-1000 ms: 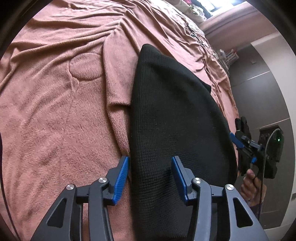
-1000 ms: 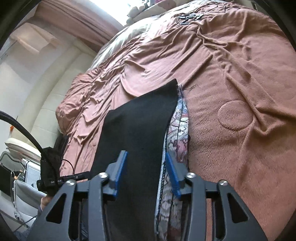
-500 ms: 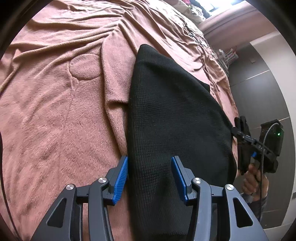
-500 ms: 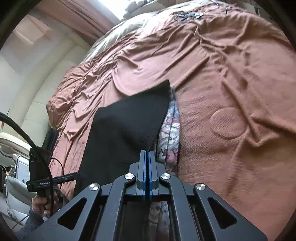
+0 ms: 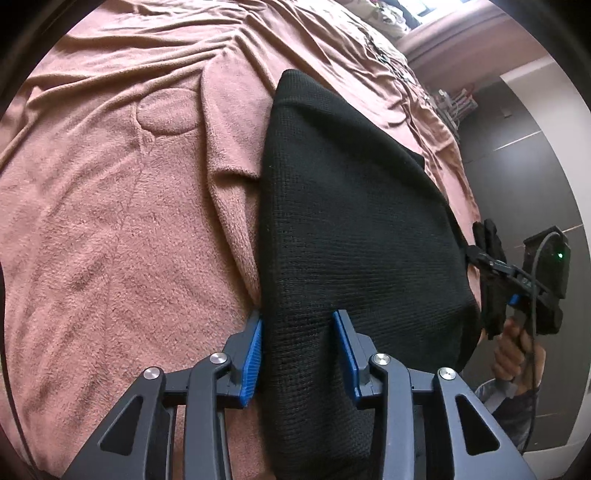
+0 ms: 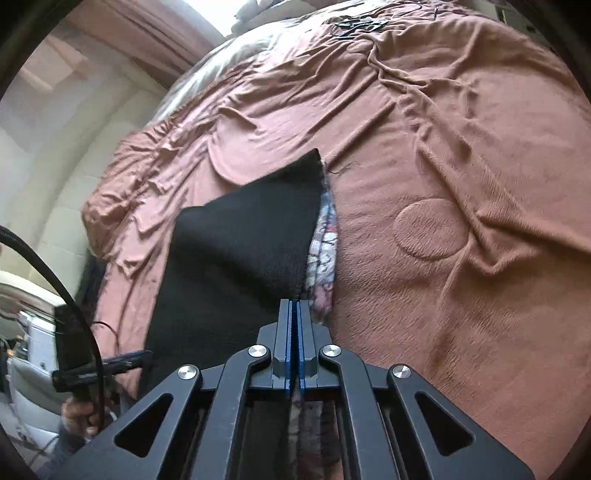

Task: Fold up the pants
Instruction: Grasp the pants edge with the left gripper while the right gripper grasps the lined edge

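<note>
Black knitted pants [image 5: 351, 221] lie lengthwise on a pink-brown blanket [image 5: 110, 221]. My left gripper [image 5: 299, 325] straddles their near left edge; its jaws are closing, with the fabric between the blue pads and a wide gap still there. In the right wrist view my right gripper [image 6: 294, 301] is shut on the pants [image 6: 240, 258] at their other edge, where a patterned lining [image 6: 323, 258] shows. The left wrist view shows that right gripper [image 5: 476, 254] pinching the cloth, held by a hand [image 5: 511, 354]. The left gripper [image 6: 140, 356] appears low at the left of the right wrist view.
The blanket [image 6: 480, 184] is creased, with a round embossed patch [image 6: 428, 229]. The bed's edge runs close beside the pants, with a dark wall [image 5: 524, 147] beyond it. A black item [image 6: 356, 26] lies at the bed's far end. White furniture [image 6: 33, 332] stands beside the bed.
My right gripper went from open around the pants' edge to shut on it. The left gripper's jaws have come a little closer together around the fabric.
</note>
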Demonstrator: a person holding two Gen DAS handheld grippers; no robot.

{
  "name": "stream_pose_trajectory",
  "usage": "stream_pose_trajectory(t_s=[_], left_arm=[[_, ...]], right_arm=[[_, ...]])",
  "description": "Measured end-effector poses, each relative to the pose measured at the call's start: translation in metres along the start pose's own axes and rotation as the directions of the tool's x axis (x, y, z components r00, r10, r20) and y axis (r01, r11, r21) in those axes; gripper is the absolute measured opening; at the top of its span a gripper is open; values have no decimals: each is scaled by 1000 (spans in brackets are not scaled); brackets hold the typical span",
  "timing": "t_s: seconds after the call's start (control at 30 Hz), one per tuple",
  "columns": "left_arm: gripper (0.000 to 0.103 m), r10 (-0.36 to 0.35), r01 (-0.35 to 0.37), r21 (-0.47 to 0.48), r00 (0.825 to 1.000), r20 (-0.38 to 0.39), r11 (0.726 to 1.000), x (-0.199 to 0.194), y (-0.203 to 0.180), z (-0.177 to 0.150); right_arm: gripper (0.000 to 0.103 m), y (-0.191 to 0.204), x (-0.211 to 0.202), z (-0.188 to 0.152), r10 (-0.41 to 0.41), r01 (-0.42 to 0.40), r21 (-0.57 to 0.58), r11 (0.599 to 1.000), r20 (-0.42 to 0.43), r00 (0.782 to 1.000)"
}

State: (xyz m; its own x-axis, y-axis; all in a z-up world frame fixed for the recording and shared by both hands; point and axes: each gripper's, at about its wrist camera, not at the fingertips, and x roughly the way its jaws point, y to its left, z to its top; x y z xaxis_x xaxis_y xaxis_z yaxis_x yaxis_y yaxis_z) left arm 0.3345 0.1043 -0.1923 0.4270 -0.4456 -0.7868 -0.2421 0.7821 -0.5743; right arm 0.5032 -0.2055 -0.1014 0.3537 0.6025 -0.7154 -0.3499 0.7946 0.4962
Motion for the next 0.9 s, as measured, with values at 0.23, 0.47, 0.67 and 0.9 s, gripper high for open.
stream_pose_trajectory(t_s=[0.23,0.47,0.67,0.9], left_arm=[[39,-6,6,-8,1000,2,1000,0,0,0],[39,-7,7,-8,1000,5,1000,0,2,0],[39,-10,10,-10,1000,7,1000,-1,2,-1],[39,-16,16,-14,1000,8,1000,-2,3,-3]], right_arm=[[22,-20,-4,-5,56,-55,52,997,-18,998],[36,-32,-2,-14,122,-120,102,987,-10,992],[36,-31,-5,-16,153,-151,97,984,-10,988],[36,-30,4,-19,149,-144,109,984,-43,988]])
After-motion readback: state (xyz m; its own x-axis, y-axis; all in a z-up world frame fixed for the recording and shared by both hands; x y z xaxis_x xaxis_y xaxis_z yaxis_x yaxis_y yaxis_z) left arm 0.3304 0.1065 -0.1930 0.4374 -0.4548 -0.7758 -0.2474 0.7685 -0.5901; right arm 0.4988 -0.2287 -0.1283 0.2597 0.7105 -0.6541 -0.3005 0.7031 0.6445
